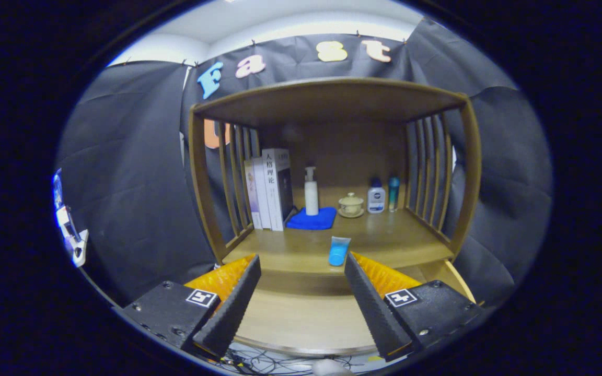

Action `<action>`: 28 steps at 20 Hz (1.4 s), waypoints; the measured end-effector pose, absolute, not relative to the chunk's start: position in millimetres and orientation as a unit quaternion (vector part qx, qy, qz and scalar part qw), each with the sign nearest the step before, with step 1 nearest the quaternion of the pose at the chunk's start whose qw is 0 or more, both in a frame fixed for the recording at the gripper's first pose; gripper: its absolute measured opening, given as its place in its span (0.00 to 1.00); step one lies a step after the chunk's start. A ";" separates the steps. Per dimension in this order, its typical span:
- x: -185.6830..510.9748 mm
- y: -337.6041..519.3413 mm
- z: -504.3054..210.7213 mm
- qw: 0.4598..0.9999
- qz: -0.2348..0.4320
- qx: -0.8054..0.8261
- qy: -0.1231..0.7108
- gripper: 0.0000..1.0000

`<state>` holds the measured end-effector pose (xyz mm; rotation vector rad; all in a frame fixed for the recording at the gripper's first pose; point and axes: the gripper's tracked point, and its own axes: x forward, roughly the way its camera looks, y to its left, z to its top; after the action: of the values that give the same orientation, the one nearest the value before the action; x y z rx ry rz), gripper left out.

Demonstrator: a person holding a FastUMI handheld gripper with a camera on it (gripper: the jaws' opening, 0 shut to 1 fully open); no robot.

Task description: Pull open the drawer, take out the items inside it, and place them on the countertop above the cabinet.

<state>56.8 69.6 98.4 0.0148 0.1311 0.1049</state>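
Gripper view, gripper (302, 263) open, empty, blue tube (338, 250) on countertop (384, 237)

Three books (269, 190), three bottles (311, 192), one tube (338, 250)

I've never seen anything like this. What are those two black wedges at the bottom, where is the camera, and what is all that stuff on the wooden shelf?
The two black wedges are the fingers of a gripper, a hand-held grasping tool that a person carries. The camera rides on the gripper and looks forward along the fingers, with a lens that bends everything round. The fingers stand wide apart and hold nothing.

Beyond them is a wooden cabinet with slatted sides. On its countertop lies a small blue tube, just ahead of the fingers. Further back stand some books, a white pump bottle on a blue cloth, a small lidded cup, a white bottle with a blue cap and a slim teal bottle.
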 end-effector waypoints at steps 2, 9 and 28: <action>37.0 58.5 96.6 0.998 0.035 0.002 0.043 1.00; -0.9 61.4 76.3 0.999 0.050 -0.009 -0.004 1.00; -11.9 15.2 -65.2 0.999 -0.024 -0.005 0.039 1.00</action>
<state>-11.9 15.2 -65.2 -0.0108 0.0781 -0.0485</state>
